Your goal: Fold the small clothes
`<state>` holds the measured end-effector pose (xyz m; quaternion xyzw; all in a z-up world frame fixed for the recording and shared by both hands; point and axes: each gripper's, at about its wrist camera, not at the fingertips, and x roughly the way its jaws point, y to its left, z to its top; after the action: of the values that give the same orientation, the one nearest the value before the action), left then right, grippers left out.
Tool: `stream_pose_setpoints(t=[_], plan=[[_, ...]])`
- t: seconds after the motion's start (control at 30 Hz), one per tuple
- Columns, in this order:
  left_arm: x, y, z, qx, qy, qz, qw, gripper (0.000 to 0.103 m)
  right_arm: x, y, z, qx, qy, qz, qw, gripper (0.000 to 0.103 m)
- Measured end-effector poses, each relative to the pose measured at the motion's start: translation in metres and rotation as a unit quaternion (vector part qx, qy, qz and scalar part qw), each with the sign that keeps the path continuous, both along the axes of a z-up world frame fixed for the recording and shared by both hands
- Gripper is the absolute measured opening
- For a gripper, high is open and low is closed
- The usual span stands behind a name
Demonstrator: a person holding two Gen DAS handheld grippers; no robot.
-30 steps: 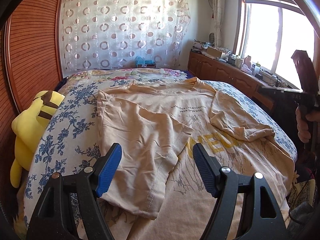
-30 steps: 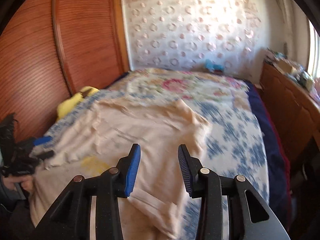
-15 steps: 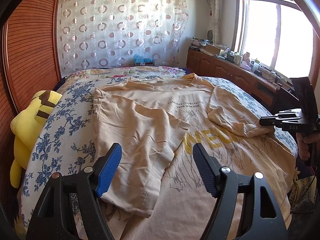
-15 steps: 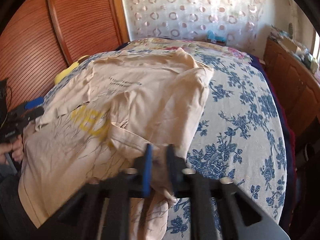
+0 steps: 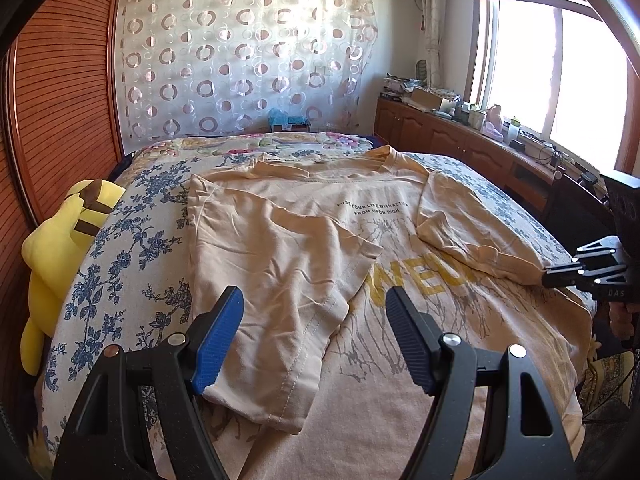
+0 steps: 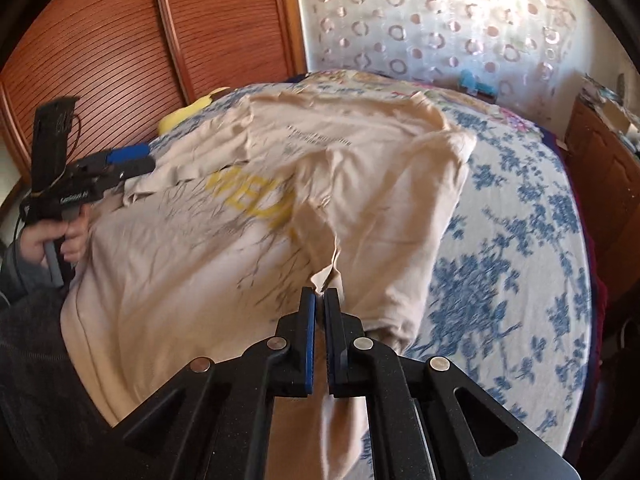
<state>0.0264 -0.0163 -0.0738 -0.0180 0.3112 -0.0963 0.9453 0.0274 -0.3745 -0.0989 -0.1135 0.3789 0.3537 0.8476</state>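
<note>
1. Left sleeve [image 5: 276, 280] already folded in over shirt [image 5: 400, 360]; cuff between spread pads of left hand-held gripper [image 5: 314, 338], nothing pinched.
2. Shirt flat on bed [image 5: 120, 264]: thin beige knit, creased, yellow print.
3. Right sleeve [image 6: 380, 216] bunched, fold pending; right hand-held gripper [image 6: 319, 300] just closed, pinching its cuff.
4. Body folds left, probably.

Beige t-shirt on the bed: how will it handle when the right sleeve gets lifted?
The t-shirt looks thin and creased, so probably floppy: it should drape, not hold shape. The sleeve already bunches at the right gripper, likely dragging wrinkles. Probably light.
</note>
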Motion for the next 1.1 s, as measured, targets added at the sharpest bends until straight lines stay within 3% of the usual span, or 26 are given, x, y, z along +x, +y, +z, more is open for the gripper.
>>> stream_pose_setpoints(t=[0.07, 0.3, 0.6, 0.83, 0.9, 0.93, 1.1], plan=[[-0.001, 0.0, -0.001, 0.0, 0.002, 0.0, 1.0, 0.075, 0.003, 0.001, -0.002, 0.012, 0.01, 0.003, 1.0, 0.016], [-0.002, 0.001, -0.002, -0.001, 0.003, 0.0, 1.0, 0.075, 0.02, 0.012, 0.015, 0.039, -0.011, 0.004, 0.999, 0.032], [-0.003, 0.004, -0.001, 0.003, 0.004, 0.003, 1.0, 0.074, 0.088, 0.063, -0.003, 0.011, 0.017, -0.035, 0.999, 0.032], [-0.001, 0.009, -0.004, 0.0, 0.008, 0.009, 0.9999, 0.074, 0.112, 0.104, -0.013, -0.015, 0.037, -0.031, 0.999, 0.032], [-0.001, 0.01, -0.005, 0.001, 0.009, 0.011, 0.9999, 0.074, 0.113, 0.111, -0.014, -0.016, 0.04, -0.023, 0.999, 0.027], [0.0, 0.01, -0.005, 0.001, 0.01, 0.011, 0.9999, 0.074, 0.112, 0.116, -0.012, -0.015, 0.041, -0.015, 0.999, 0.015], [0.0, 0.014, -0.005, -0.001, 0.009, 0.015, 0.9998, 0.075, 0.095, 0.14, -0.001, 0.021, 0.05, 0.046, 0.997, 0.013]])
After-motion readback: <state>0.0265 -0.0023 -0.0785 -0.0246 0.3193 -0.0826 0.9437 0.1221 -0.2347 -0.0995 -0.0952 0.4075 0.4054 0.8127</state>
